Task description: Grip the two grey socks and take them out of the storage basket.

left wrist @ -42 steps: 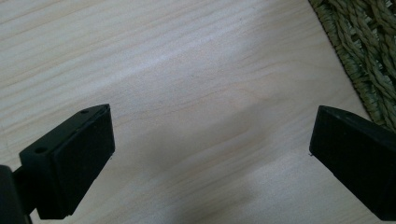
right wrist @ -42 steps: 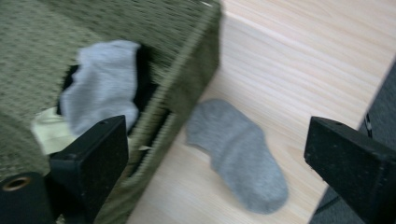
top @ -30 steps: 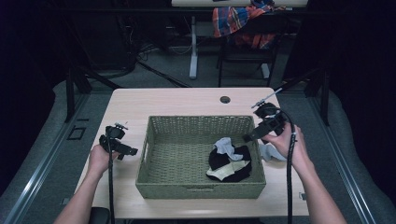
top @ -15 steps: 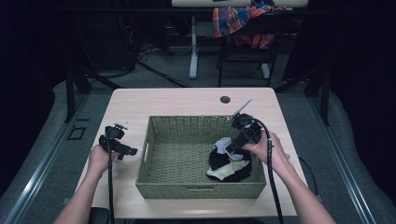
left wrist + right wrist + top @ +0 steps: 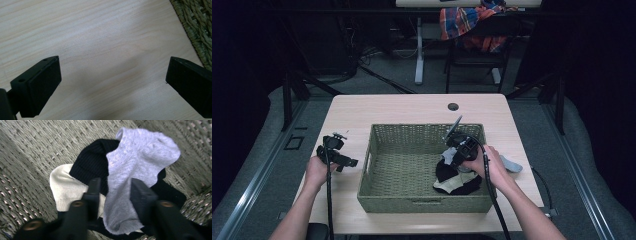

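Jaws of the right gripper [image 5: 113, 192] stand a little apart, one each side of the grey sock [image 5: 135, 177], which lies between them; whether the pads press the fabric cannot be told. Sock position: top of a small pile w/ a black sock [image 5: 91, 162] and a cream sock [image 5: 66, 188], on the floor of the woven basket [image 5: 382, 150], right half, near the right wall. In the high view the right gripper [image 5: 453, 152] is inside the basket over that pile, right hand [image 5: 487, 165] behind it.

Left gripper [image 5: 112, 75]: jaws spread wide, nothing between them, bare wood table [image 5: 100, 37] below, basket edge at upper right of its view. High view puts the left gripper [image 5: 337, 155] just left of the basket, above the tabletop. A second grey item [image 5: 512, 164] lies on the table just right of the basket.
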Action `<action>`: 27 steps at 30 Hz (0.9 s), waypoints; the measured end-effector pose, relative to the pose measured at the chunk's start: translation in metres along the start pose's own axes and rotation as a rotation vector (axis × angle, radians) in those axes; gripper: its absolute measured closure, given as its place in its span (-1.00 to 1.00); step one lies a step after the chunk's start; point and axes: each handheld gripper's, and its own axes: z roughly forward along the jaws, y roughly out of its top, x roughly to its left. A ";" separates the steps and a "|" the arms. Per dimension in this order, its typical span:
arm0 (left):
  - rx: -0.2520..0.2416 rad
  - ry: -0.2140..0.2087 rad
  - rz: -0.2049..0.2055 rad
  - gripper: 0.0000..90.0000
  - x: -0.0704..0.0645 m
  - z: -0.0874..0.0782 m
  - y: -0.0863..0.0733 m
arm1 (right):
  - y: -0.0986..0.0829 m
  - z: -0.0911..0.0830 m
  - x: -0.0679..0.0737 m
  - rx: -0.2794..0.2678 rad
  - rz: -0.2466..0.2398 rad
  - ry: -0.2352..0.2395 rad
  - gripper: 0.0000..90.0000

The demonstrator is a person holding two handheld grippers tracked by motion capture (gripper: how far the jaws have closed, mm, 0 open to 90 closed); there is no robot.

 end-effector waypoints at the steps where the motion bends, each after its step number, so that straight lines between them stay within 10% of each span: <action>1: 0.000 0.000 0.000 -1.00 0.000 0.000 0.000 | 0.000 0.001 0.000 0.001 0.008 0.000 0.62; 6: 0.002 0.000 0.018 -1.00 -0.004 0.000 0.003 | -0.003 0.002 -0.003 0.015 0.021 -0.004 0.91; 27: 0.016 0.009 0.027 -1.00 -0.008 0.004 0.007 | -0.003 -0.054 -0.021 -0.081 0.070 0.004 0.93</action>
